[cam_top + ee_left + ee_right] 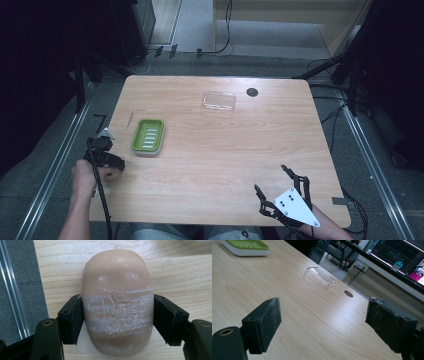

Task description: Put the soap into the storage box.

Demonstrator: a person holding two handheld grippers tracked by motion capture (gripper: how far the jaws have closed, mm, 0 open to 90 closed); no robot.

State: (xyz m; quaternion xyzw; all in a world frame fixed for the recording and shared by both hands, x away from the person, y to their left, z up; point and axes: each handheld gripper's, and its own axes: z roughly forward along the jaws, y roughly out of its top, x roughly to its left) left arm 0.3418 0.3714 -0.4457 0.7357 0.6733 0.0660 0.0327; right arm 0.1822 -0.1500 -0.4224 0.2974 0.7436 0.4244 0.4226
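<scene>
Clamped between the two black jaws of the left gripper [117,322], a tan oval bar of soap [117,302] is seen from close up, its face scuffed with white scratches; both pads are pressed against its sides, and it is held just over the wooden table [225,150] at the near left edge. From above, that gripper [107,159] is found beside the green soap dish [148,136], apart from it. Over at the near right corner, the right gripper [272,182] is held with its jaws spread wide and nothing between them. Farther back, a clear plastic lid [219,101] is seen lying near a dark round hole [252,92] in the tabletop.
</scene>
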